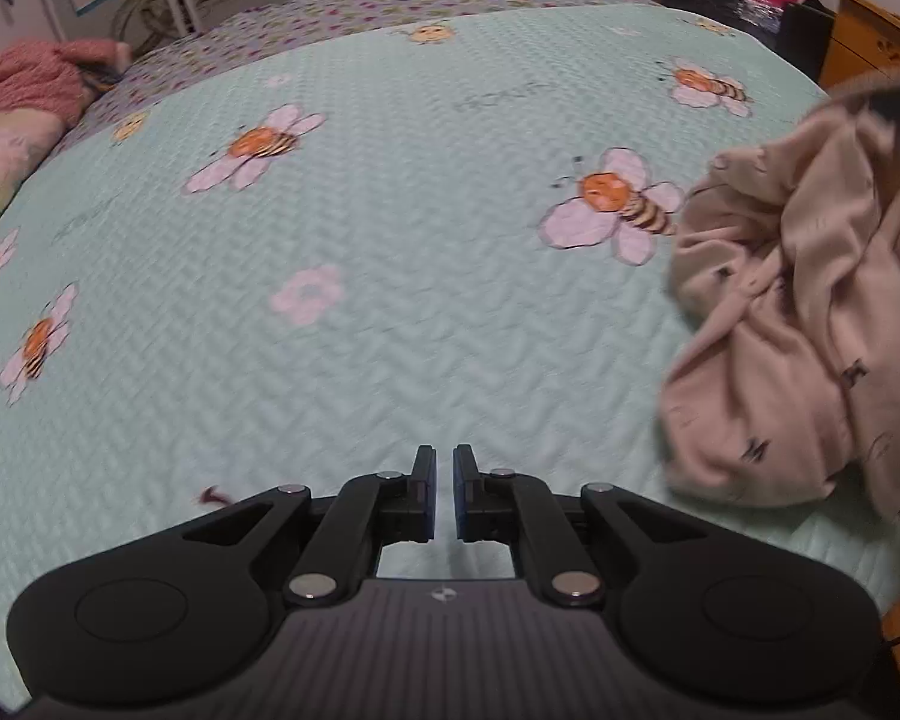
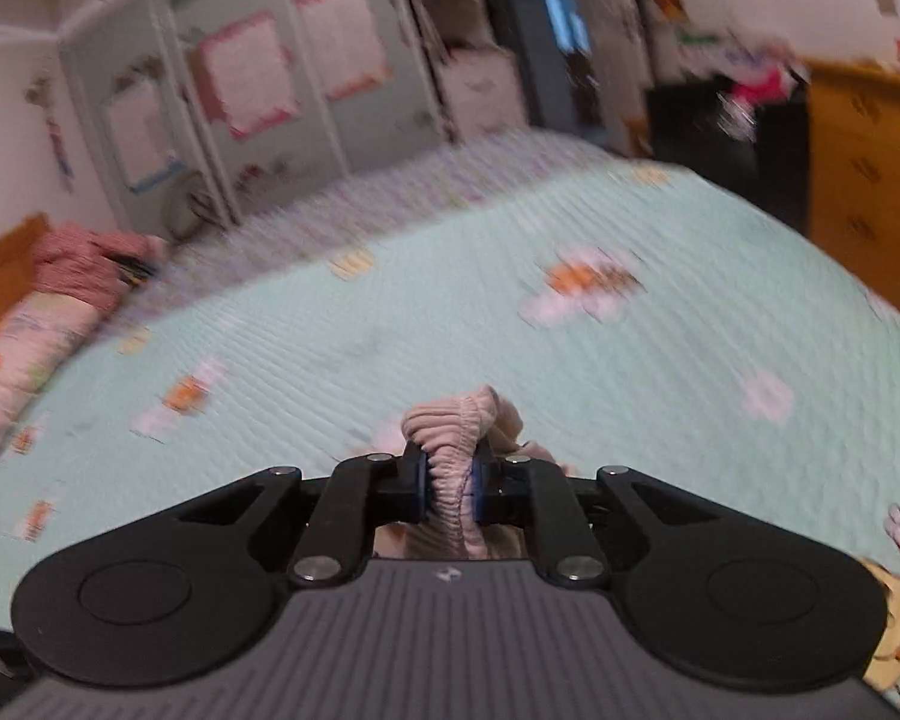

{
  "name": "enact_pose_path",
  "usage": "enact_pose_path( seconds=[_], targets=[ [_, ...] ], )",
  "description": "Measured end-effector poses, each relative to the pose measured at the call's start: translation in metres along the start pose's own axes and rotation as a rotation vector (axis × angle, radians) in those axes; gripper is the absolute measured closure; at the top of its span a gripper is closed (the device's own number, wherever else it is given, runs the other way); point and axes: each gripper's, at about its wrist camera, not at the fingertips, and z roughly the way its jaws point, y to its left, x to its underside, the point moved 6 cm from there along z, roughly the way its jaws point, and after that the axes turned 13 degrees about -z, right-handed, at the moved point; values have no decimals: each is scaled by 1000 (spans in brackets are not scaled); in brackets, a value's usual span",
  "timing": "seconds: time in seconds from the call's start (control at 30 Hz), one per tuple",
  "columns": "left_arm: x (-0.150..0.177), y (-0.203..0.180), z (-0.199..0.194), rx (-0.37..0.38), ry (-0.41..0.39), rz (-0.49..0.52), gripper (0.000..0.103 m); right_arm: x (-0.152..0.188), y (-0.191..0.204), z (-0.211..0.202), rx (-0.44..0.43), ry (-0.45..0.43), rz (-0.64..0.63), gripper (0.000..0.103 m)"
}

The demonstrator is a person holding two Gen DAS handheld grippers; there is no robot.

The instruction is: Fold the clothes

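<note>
Item: beige garment, bunched, hanging over the bed's right edge by its ribbed hem, clamped in my right hand-held gripper, likely to shake it flat; left hand-held gripper nearly closed, holding nothing.

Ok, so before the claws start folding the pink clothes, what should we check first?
1. Right claw has hold of the garment: ok, its ribbed edge is pinched between the pads.
2. Left claw is free to take another corner: ok, nearly shut on nothing.
3. Garment is spread flat: not ok, it hangs bunched and crumpled.
4. Bedspread has bare space to lay it on: ok, the middle is bare.
5. Which part of the garment is held, waistband or cuff: cannot tell.
6. Picture sharp enough to aim: not ok, the right wrist view is blurred.
</note>
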Motion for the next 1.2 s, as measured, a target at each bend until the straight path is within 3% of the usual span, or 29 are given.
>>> enact_pose_path(
  seconds=[0.17, 0.23, 0.33, 0.4, 0.53, 0.6, 0.63, 0.7, 0.77, 0.83, 0.9, 1.0, 1.03, 1.07, 1.1, 1.2],
  targets=[
    [0, 41, -1, -37, -4, -44, 97, -12, 77, -12, -166, -37, -51, 89],
    [2, 59, 1, -43, 2, -67, 97, 6, 115, -6, -262, 23, -135, 88],
    [8, 84, 6, -37, 23, -96, 96, 59, 170, 7, -391, 199, -324, 85],
    [12, 94, 10, -10, 40, -107, 96, 93, 189, 5, -450, 301, -385, 79],
    [18, 101, 17, 85, 71, -119, 91, 116, 201, -16, -496, 343, -416, 77],
    [19, 97, 19, 147, 85, -117, 72, 106, 194, -23, -499, 327, -352, 76],
    [19, 93, 19, 177, 87, -112, 68, 100, 190, -26, -500, 318, -319, 75],
    [17, 82, 16, 228, 82, -85, 67, 82, 171, -21, -421, 273, -244, 68],
    [16, 72, 12, 258, 75, -54, 65, 65, 145, -9, -298, 239, -163, 41],
    [16, 65, 7, 272, 71, -19, 62, 60, 118, 15, -147, 264, -79, 39],
    [16, 62, 4, 266, 70, 11, 61, 62, 100, 43, -93, 307, 7, 40],
    [20, 65, 1, 248, 78, 28, 60, 76, 86, 92, -118, 389, 213, 40],
    [22, 68, 0, 236, 84, 25, 60, 82, 82, 101, -121, 409, 289, 46],
    [23, 72, 0, 223, 90, 20, 60, 87, 80, 107, -146, 416, 362, 71],
    [24, 76, 0, 211, 95, 11, 60, 89, 88, 103, -178, 415, 341, 86],
    [26, 89, -3, 189, 101, -40, 60, 93, 121, 85, -277, 408, 211, 90]
  ],
)
